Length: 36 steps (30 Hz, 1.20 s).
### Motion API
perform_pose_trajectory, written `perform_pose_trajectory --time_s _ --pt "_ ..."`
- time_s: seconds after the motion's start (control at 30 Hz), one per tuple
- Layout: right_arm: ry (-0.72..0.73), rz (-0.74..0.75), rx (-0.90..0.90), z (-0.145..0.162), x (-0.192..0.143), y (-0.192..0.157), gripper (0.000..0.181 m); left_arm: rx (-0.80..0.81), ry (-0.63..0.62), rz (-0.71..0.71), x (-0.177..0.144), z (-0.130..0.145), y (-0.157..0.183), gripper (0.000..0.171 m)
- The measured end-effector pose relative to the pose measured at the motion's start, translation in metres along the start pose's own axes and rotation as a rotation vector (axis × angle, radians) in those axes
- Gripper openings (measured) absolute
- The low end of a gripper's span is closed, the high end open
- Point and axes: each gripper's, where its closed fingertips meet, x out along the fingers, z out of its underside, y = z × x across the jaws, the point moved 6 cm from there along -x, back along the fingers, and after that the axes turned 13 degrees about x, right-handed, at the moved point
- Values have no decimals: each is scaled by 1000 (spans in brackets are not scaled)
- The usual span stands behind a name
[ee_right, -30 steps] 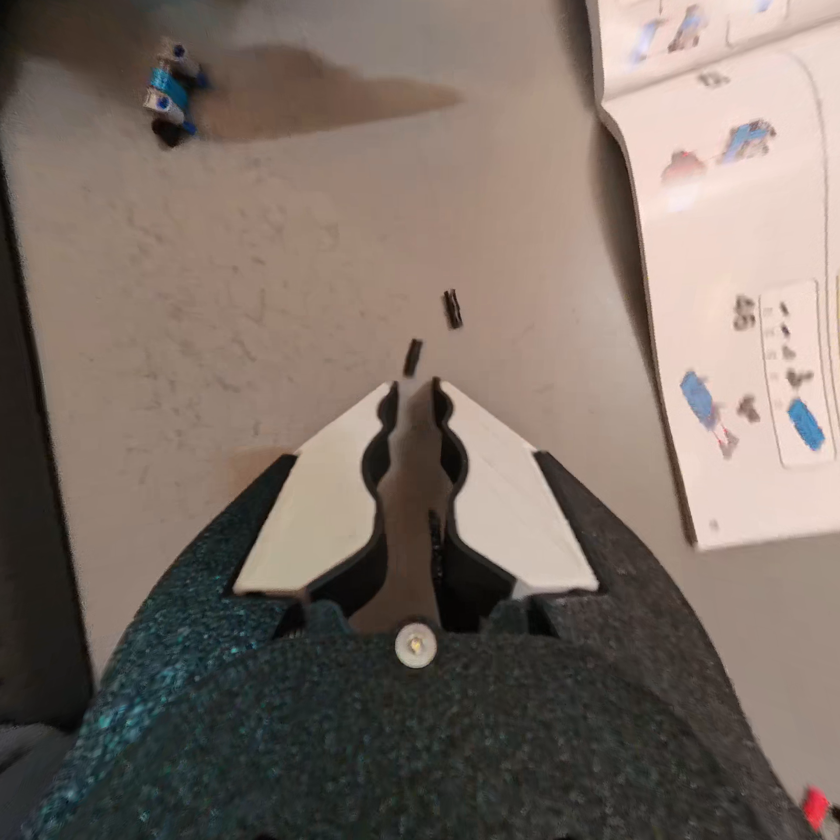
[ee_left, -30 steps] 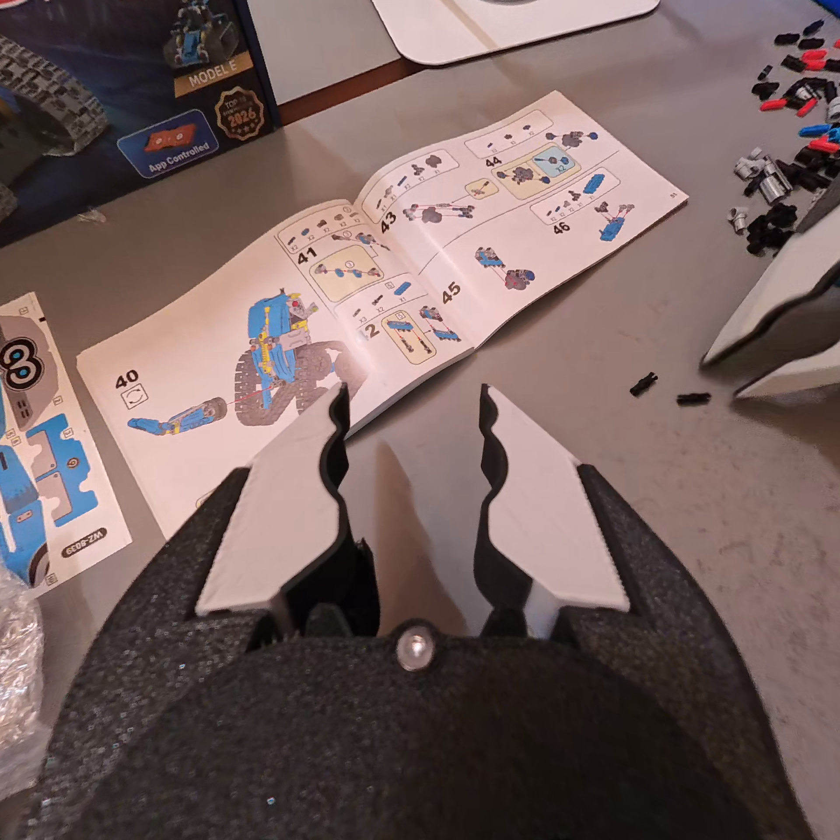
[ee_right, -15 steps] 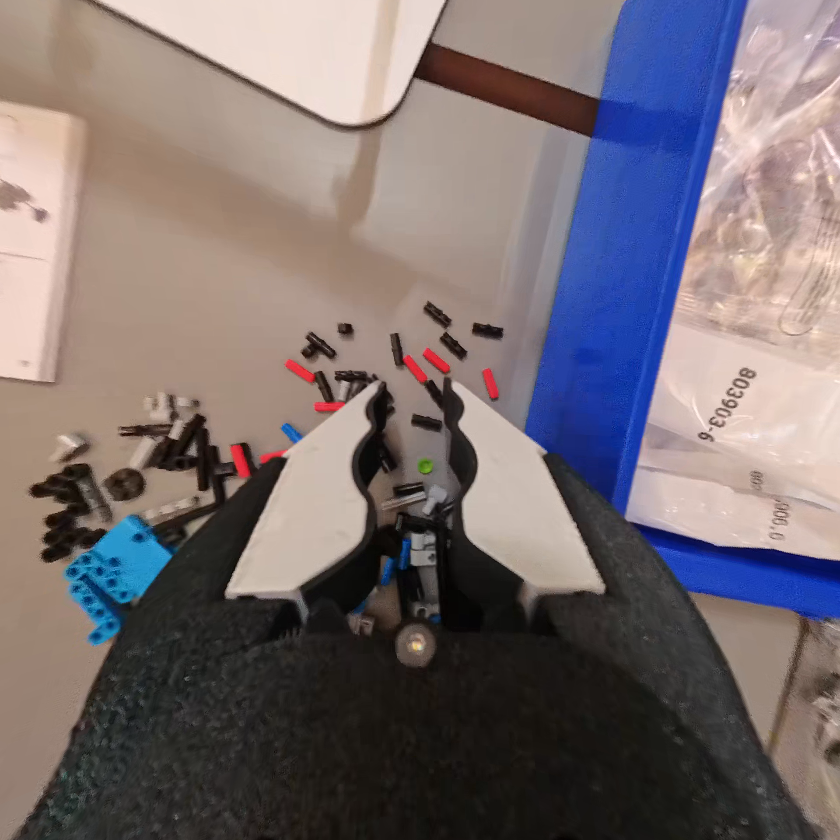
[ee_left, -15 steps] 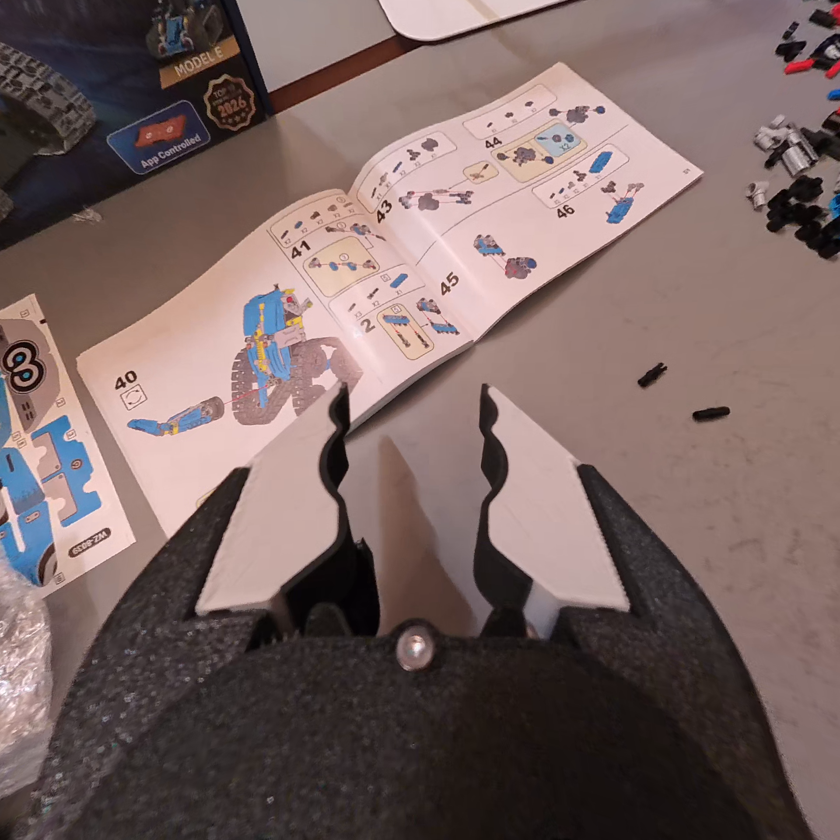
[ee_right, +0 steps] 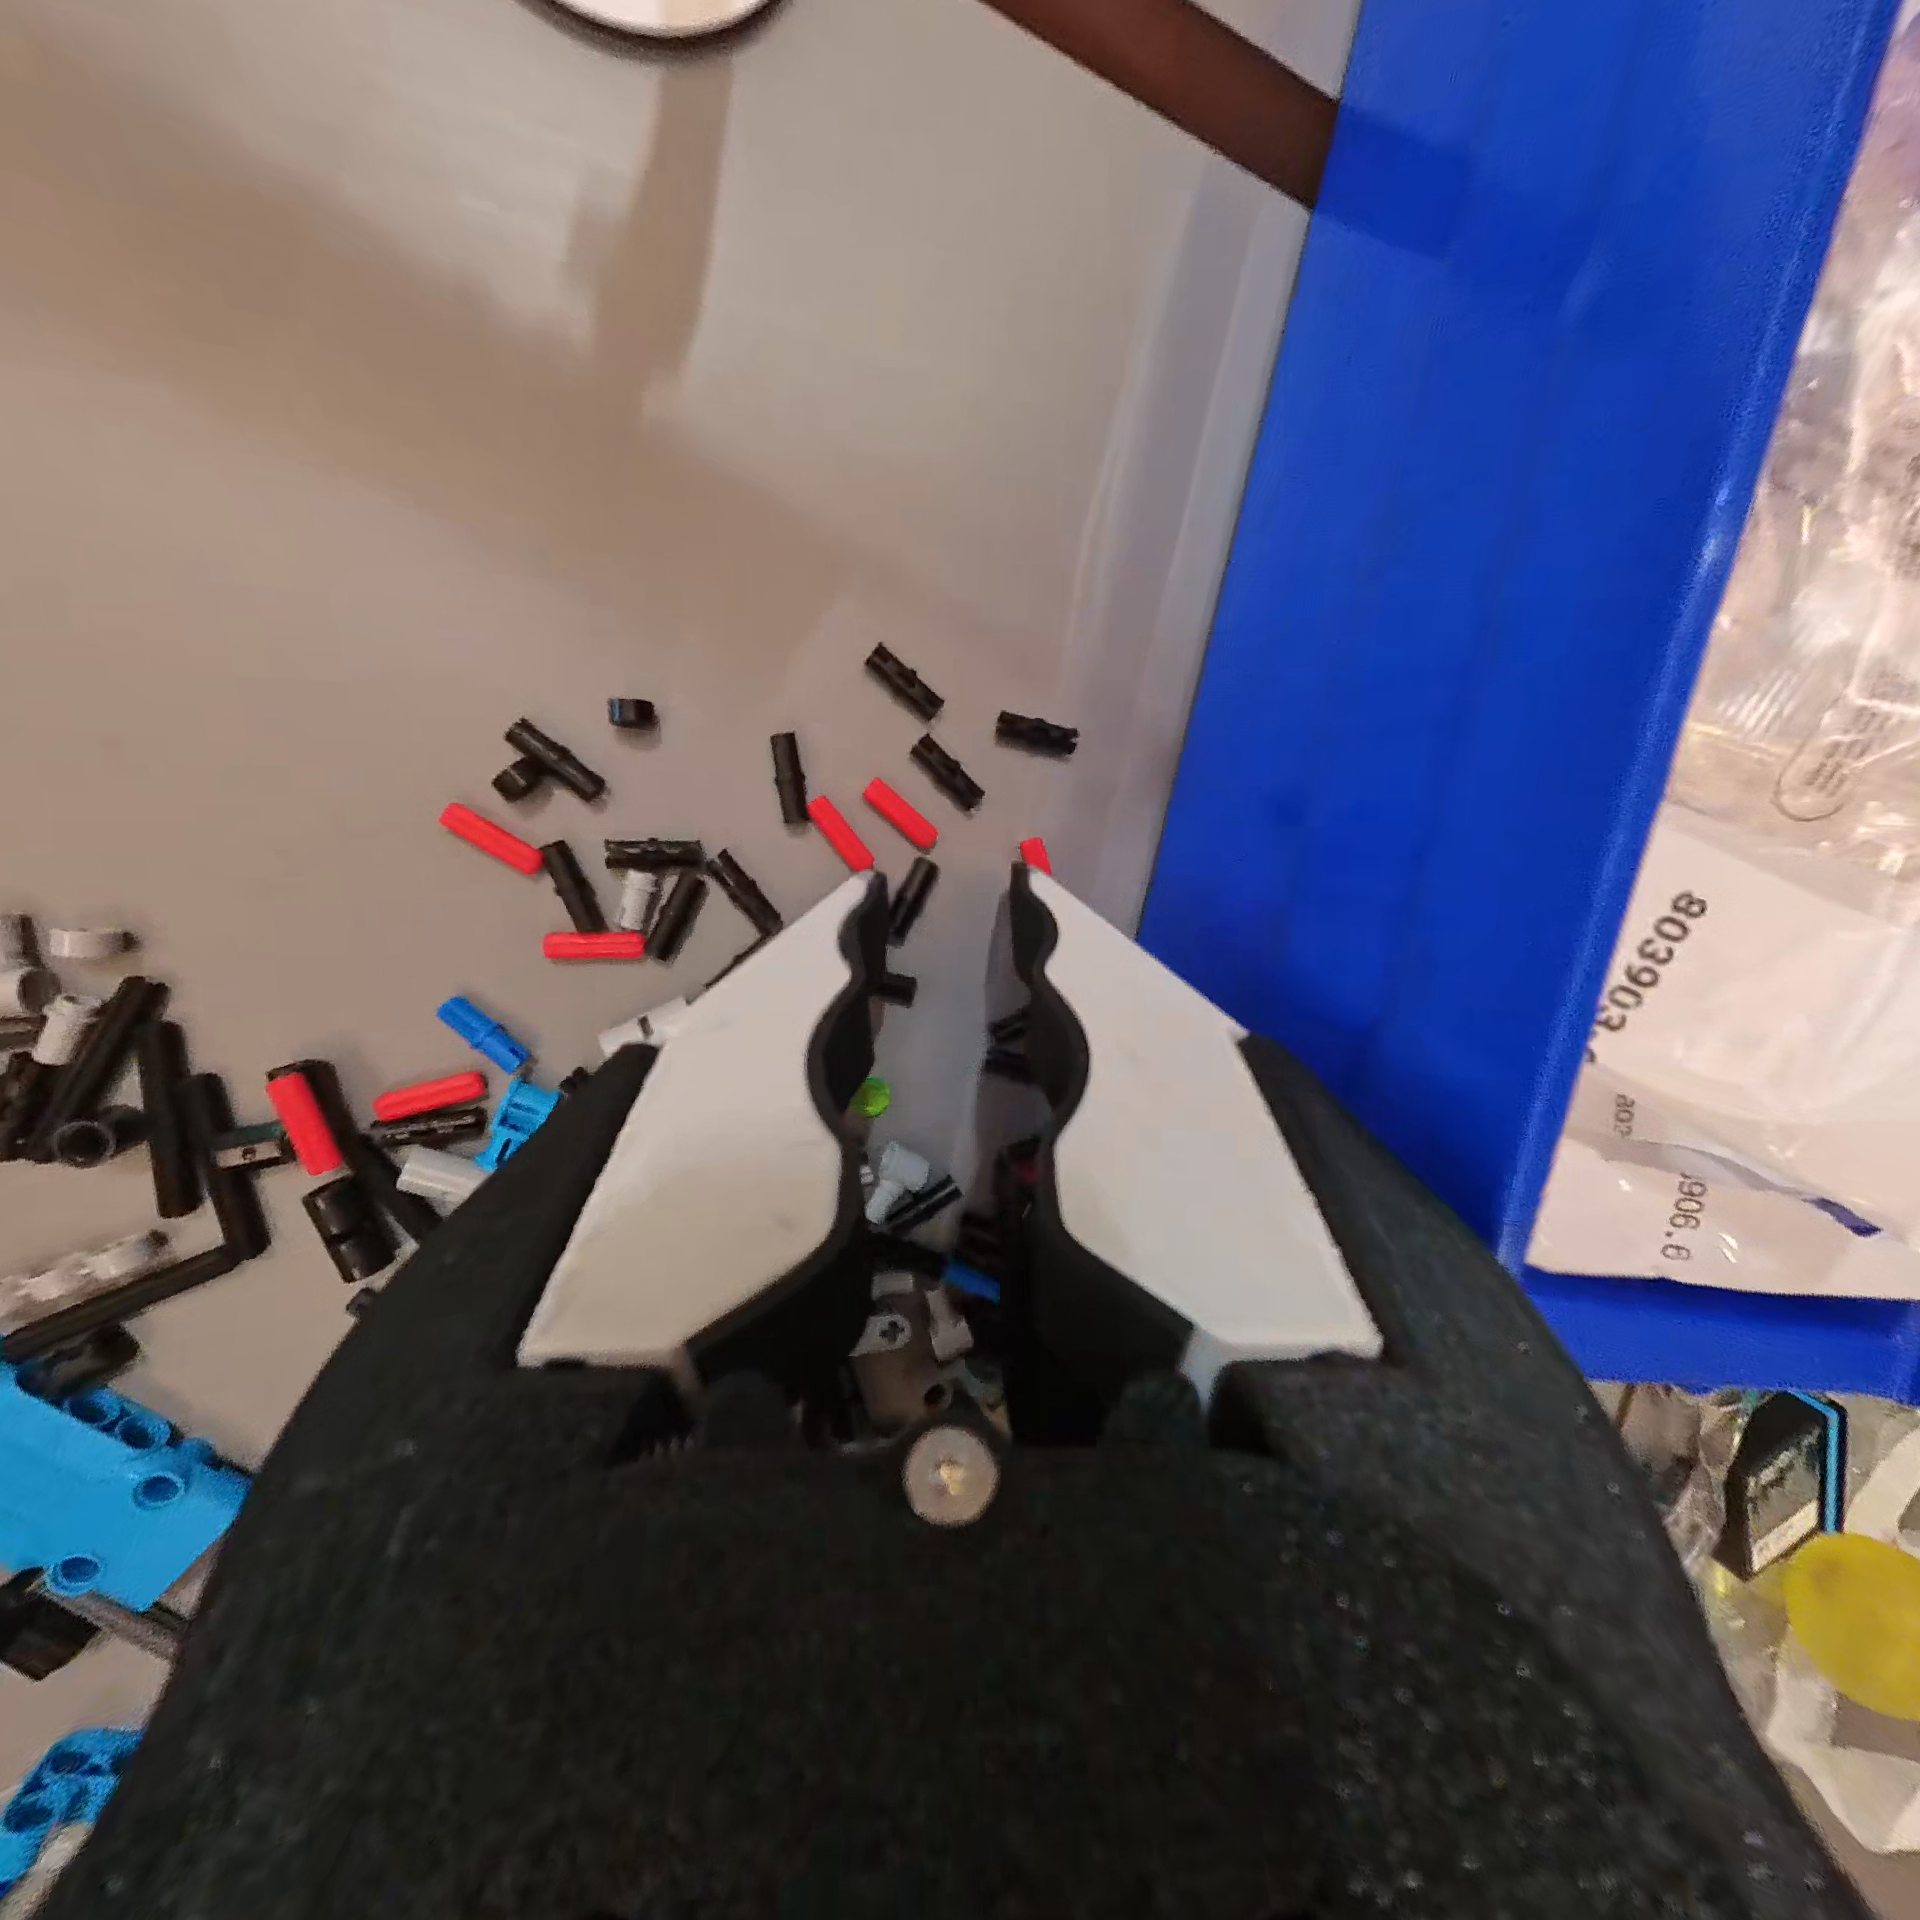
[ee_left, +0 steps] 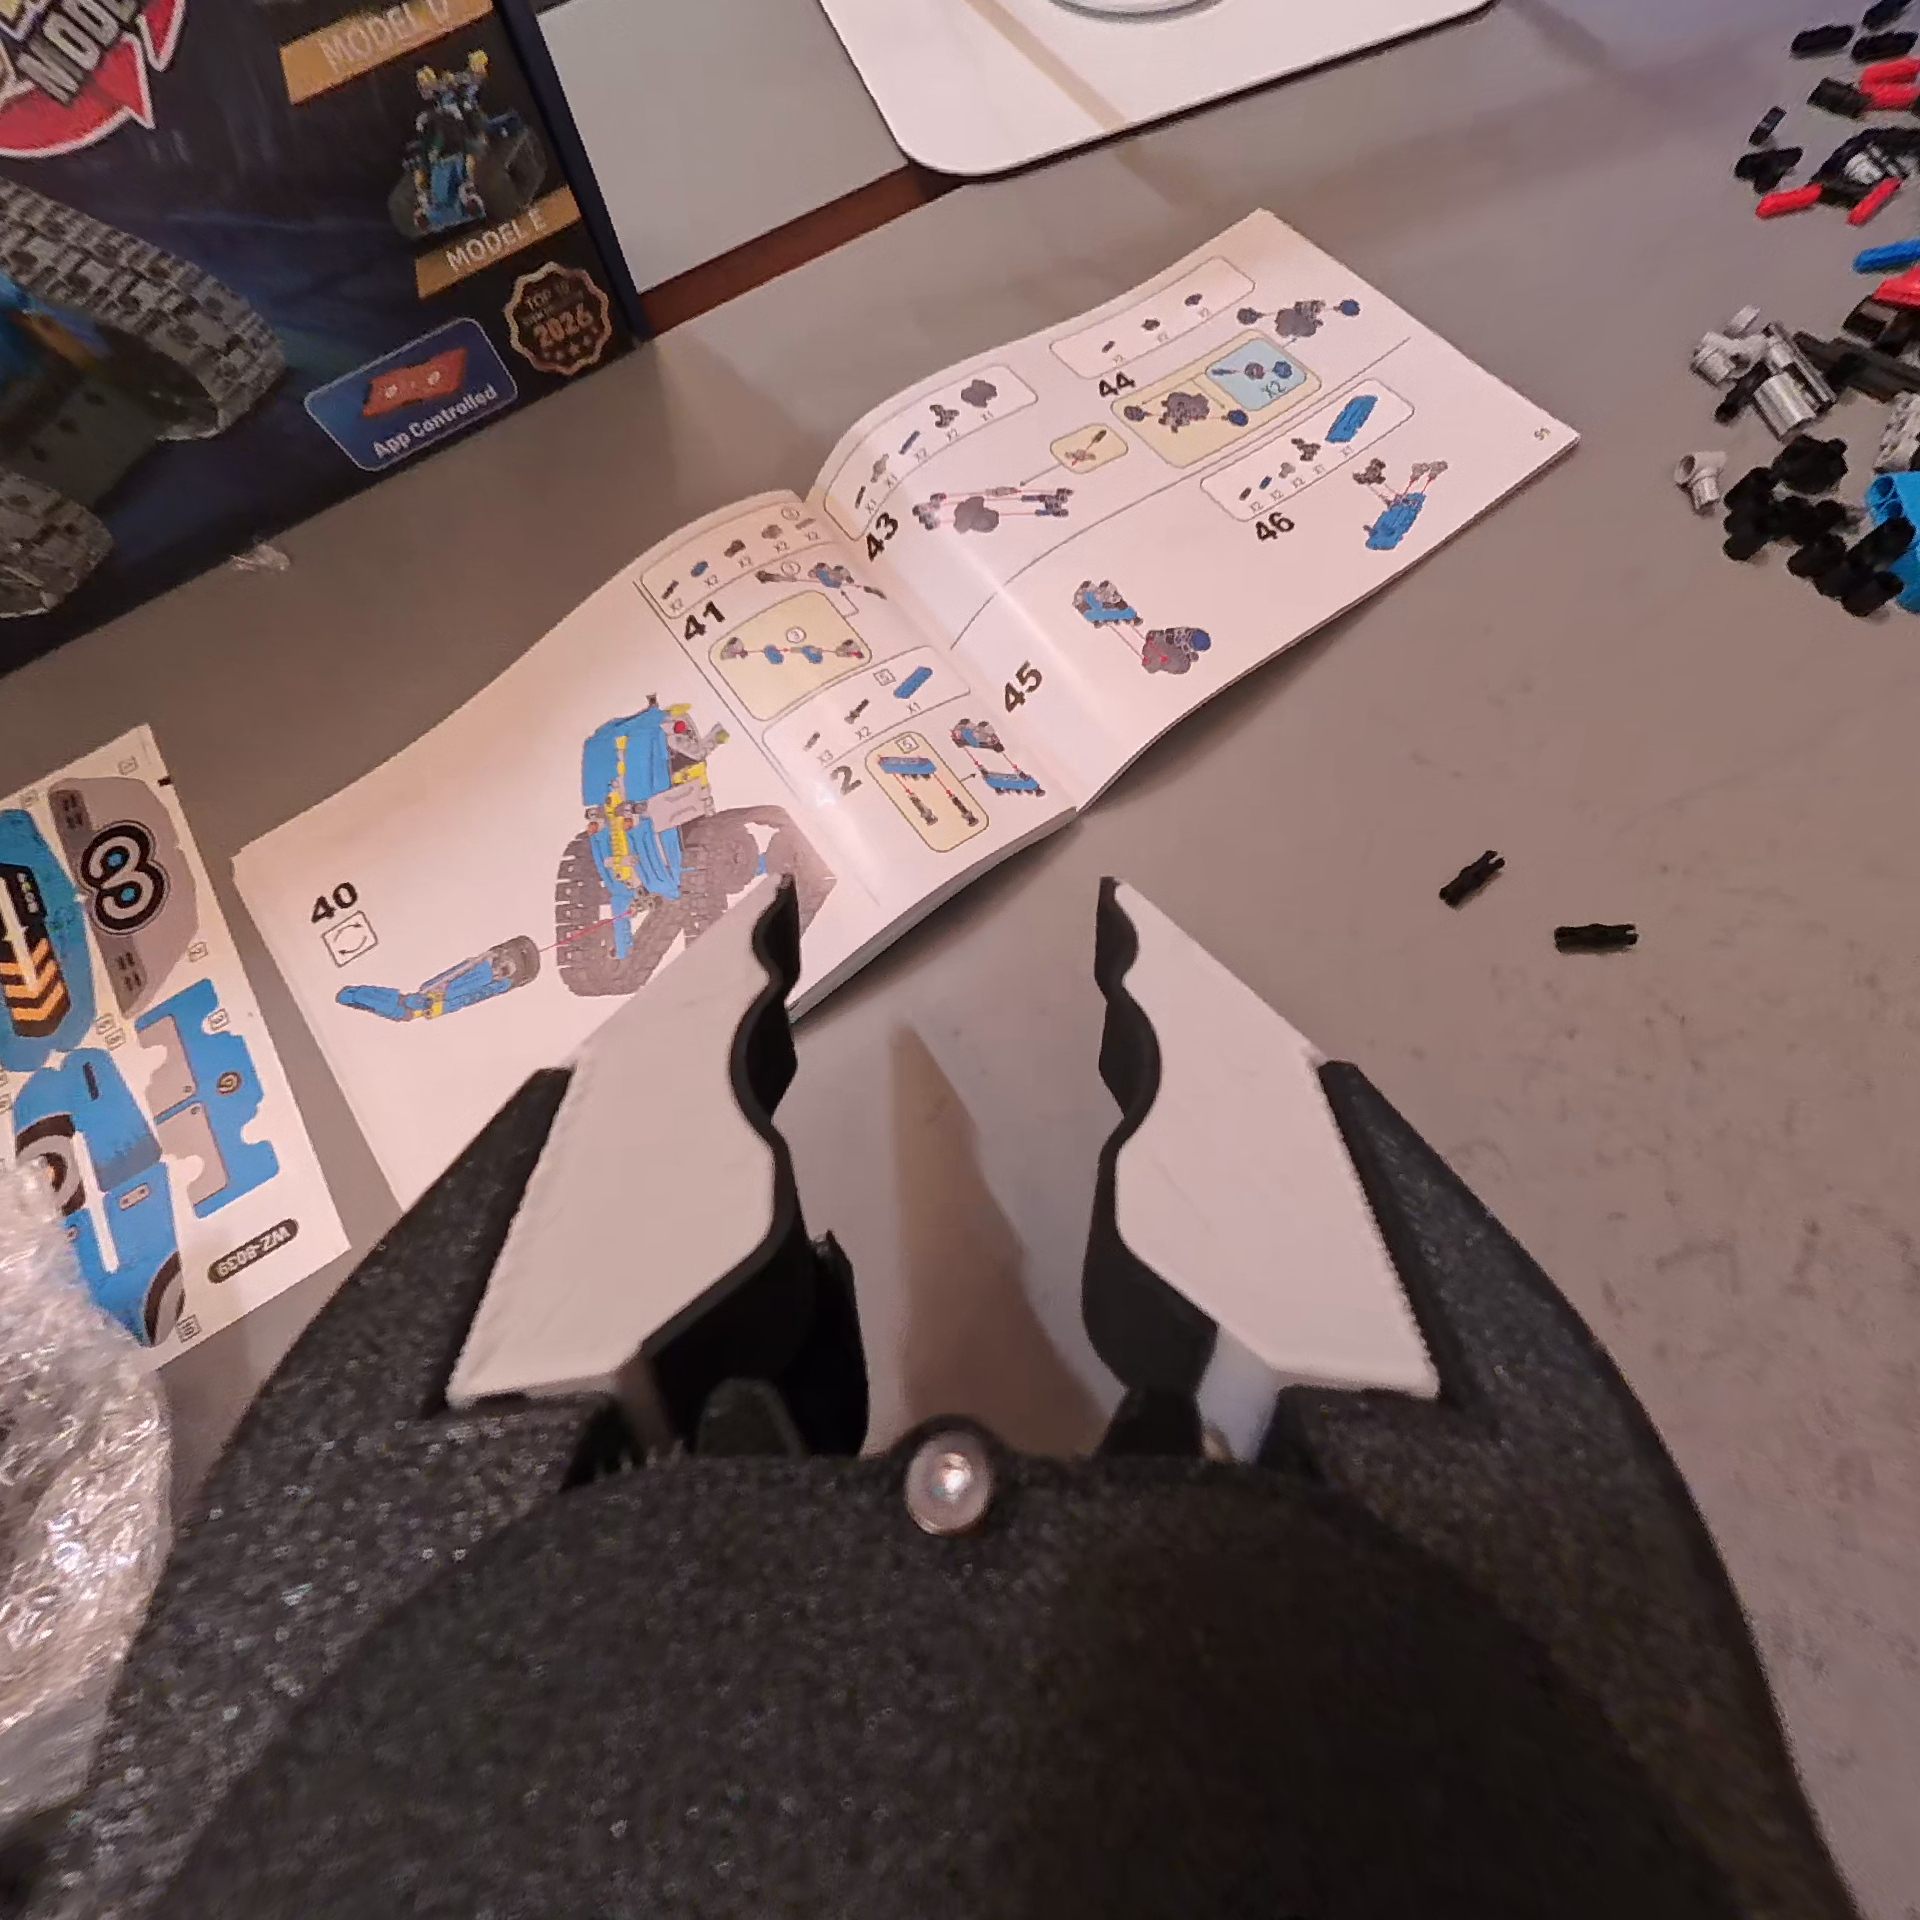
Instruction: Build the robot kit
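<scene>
— What's just in front of your left tongs?

— My left gripper (ee_left: 940, 883) hangs with its jaws wide apart and nothing between them, above bare grey tabletop (ee_left: 1558, 1195). The left fingertip overlaps the near edge of the open white instruction booklet (ee_left: 831, 644). To the right the table lies free, save two small black plastic pins (ee_left: 1538, 909). A sticker sheet with blue and grey shapes (ee_left: 125, 1039) lies at the left, crinkled clear plastic wrap (ee_left: 62, 1455) nearer still, and the dark printed cardboard box (ee_left: 260, 260) stands beyond.

— And the right?

— My right gripper (ee_right: 945, 883) has its jaws a little apart, gripping nothing, over a scatter of small black, red and grey plastic pins (ee_right: 675, 883). Light blue plastic beams (ee_right: 94, 1475) lie near left. Just to the right rises the wall of a blue plastic bin (ee_right: 1455, 623), which holds clear plastic bags with white labels (ee_right: 1766, 987). Past the pins the table lies open.
</scene>
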Motion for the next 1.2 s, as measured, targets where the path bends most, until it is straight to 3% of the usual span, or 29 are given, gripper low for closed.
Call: perform_pose_trajectory --time_s 0.27,0.57,0.7,0.77,0.83,0.93,1.07,1.2 --pt "-20 -71 23 2 1 -3 7 6 -19 5 2 2 1 57" --pt "-44 -82 17 4 -2 -5 4 5 -20 -7 1 3 -1 57" --pt "38 -122 -15 -6 -23 -18 4 -53 -49 -27 2 9 -10 57" --pt "130 -257 -71 -14 -46 -45 4 -112 -65 -21 2 14 -15 57" --pt "194 -498 -172 -15 -71 -91 4 -163 -42 -3 0 14 -19 57" --pt "153 -771 -385 5 -95 -159 5 -192 -12 28 -1 11 -18 56" --pt "38 -949 -662 46 -104 -216 5 -165 -21 29 1 11 -15 57" --pt "-53 -916 -792 69 -94 -233 5 -120 -39 12 2 11 -12 57"
